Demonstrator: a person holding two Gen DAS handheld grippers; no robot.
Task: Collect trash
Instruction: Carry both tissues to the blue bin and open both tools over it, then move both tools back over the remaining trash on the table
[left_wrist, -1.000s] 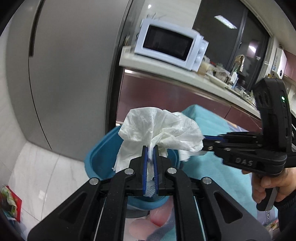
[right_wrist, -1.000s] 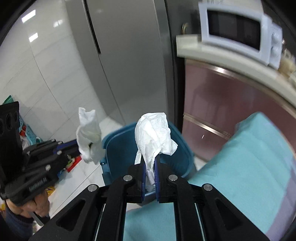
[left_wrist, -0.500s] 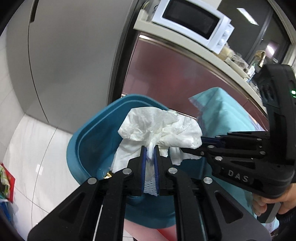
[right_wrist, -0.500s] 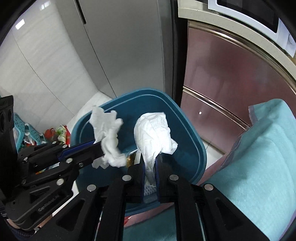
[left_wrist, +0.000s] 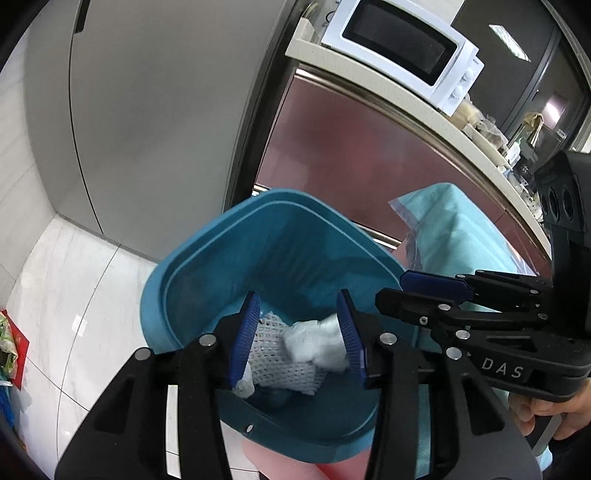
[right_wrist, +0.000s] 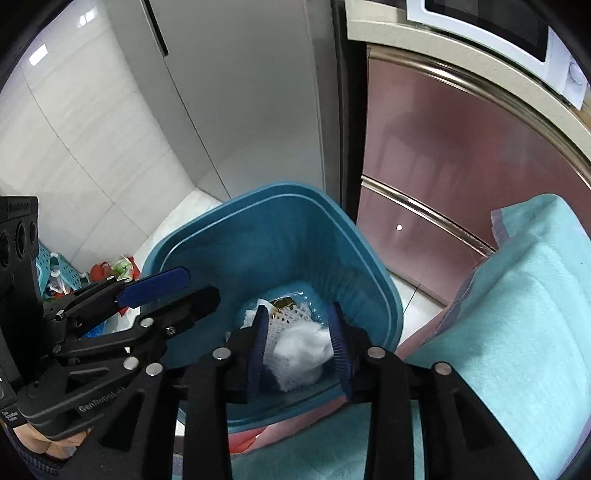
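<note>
Both crumpled tissues had been released. A second before, one white wad had been pinched upright in each gripper above the blue trash bin (left_wrist: 207, 266); half a second before, both were still clamped, lower and over the bin's mouth. At this moment the left gripper (left_wrist: 297, 332) was seen with its jaws opening and nothing pressed between the blue pads, and the right gripper (right_wrist: 299, 345) likewise, its jaws also opening and bare of paper.

A white tissue (left_wrist: 317, 345) was seen between the left fingers in the picture, but down inside the bin rather than held (its blurred edge suggested that it was still falling). In the right wrist view another tissue wad (right_wrist: 301, 349) was seen low in the bin, on or just above a white foam net (right_wrist: 291, 315) that lay on the bottom beside a small dark, gold-edged scrap. Whether the two views showed the same wad could not be told.

Both grippers were held side by side over the bin, the right one to the right of the left.

For the task, this pair of tissues could be judged delivered. The teal cloth (right_wrist: 517, 314) to the right, as far as it was visible, carried no further trash, so any remaining pieces would have to be sought outside these views.
</note>
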